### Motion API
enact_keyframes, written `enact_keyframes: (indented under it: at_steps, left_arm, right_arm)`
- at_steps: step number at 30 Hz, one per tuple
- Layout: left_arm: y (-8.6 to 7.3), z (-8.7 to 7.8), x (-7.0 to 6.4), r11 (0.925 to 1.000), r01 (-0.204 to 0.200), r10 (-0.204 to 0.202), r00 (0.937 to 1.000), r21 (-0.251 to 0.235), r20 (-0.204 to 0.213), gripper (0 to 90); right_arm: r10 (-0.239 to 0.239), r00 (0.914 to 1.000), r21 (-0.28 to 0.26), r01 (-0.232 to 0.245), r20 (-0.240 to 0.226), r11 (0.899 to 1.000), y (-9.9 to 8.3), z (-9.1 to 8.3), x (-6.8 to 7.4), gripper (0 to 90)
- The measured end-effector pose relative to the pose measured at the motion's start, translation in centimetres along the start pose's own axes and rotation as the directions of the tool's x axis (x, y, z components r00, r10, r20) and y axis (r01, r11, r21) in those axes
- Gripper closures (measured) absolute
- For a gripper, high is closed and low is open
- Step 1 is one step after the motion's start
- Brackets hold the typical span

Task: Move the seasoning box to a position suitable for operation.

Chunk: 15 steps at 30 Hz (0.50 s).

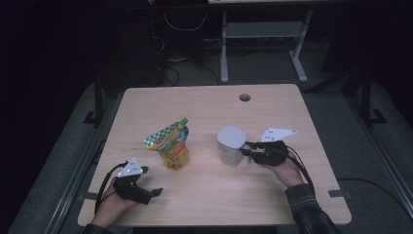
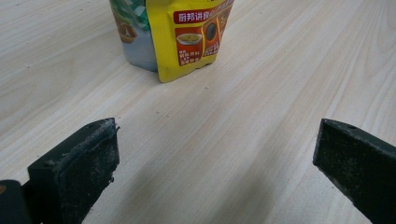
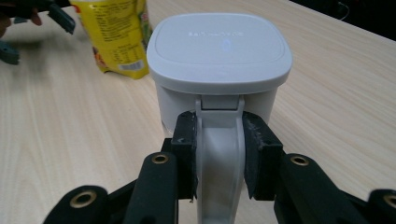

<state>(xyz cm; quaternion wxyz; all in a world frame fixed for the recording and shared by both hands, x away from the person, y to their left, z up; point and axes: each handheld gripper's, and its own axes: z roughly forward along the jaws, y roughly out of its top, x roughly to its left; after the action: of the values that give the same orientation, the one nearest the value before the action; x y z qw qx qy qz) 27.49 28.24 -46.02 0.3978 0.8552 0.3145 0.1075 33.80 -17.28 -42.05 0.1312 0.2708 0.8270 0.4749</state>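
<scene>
A white lidded cup [image 1: 230,145] with a handle stands right of the table's middle. My right gripper [image 1: 249,150] is shut on the cup's handle [image 3: 218,154], its two pads pressing the handle from both sides. A yellow and green spouted pouch [image 1: 171,144] stands upright left of the cup, and its lower part [image 2: 180,35] shows in the left gripper view. My left gripper [image 1: 155,192] sits near the front left of the table, open with nothing between its jaws [image 2: 212,158], a short way in front of the pouch.
The light wooden table [image 1: 204,195] has a round cable hole [image 1: 244,97] at the back. A desk frame [image 1: 263,34] and cables stand on the dark floor behind. The other gripper [image 3: 35,18] shows far off in the right gripper view.
</scene>
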Motion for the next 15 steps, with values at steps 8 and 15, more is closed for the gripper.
enact_keyframes:
  at_steps: [8,15]
  left_arm:
    - [0.0,0.1,-0.1,1.0,0.001,-0.001,1.0,0.003,0.004,0.0]
    - [0.0,0.1,-0.2,1.0,0.001,-0.001,1.0,0.001,0.004,0.0]
  right_arm:
    - [-0.014,0.999,-0.014,0.013,-0.043,1.0,-0.4,-0.6,1.3,68.6]
    - [-0.033,0.9974,-0.014,0.033,-0.064,0.999,-0.6,-1.2,2.3,68.5]
